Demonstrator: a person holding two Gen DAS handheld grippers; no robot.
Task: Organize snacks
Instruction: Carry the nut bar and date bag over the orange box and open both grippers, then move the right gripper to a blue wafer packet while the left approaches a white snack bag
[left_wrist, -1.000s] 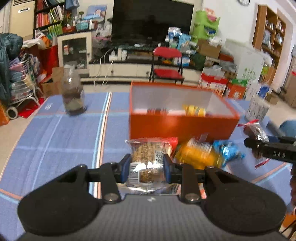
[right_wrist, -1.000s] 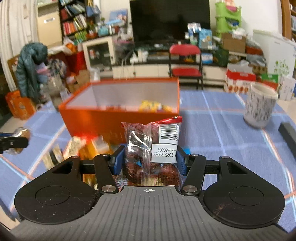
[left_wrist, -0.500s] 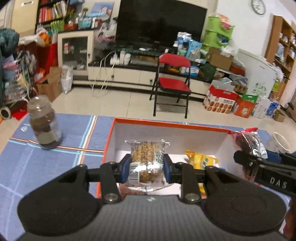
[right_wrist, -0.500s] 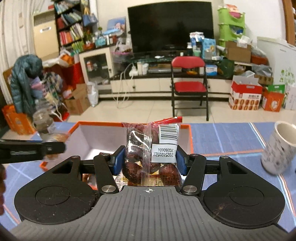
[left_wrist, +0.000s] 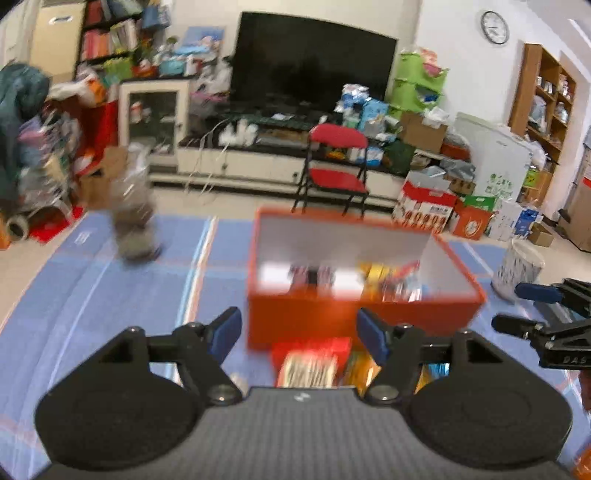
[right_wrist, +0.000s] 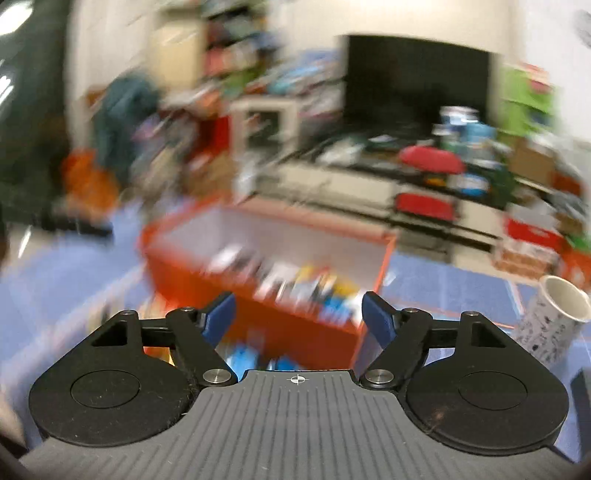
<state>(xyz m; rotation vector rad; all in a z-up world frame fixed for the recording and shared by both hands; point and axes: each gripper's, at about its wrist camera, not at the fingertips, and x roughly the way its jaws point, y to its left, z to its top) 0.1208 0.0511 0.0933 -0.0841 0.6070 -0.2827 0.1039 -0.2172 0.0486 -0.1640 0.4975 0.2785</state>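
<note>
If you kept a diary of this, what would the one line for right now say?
left gripper: open, empty | right gripper: open, empty | open orange cardboard box: holds snack packets | loose snack packets: on blue tablecloth before box

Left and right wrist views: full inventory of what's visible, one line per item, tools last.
box: 1, orange outside, white inside, on the blue cloth, ahead of both tools
snacks in box: several, mixed colours, blurred, count unclear
snack packets outside box: a few, red, orange and blue, on the cloth at the box's near wall
jar: 1, clear with brown contents, far left on the cloth, blurred
cup: 1, white with dark pattern, right of the box
tablecloth: 1, blue with pale stripes
folding chair: 1, red, on the floor behind the table
TV: 1, black, back wall
left tool: open, empty
right tool: open, empty
</note>
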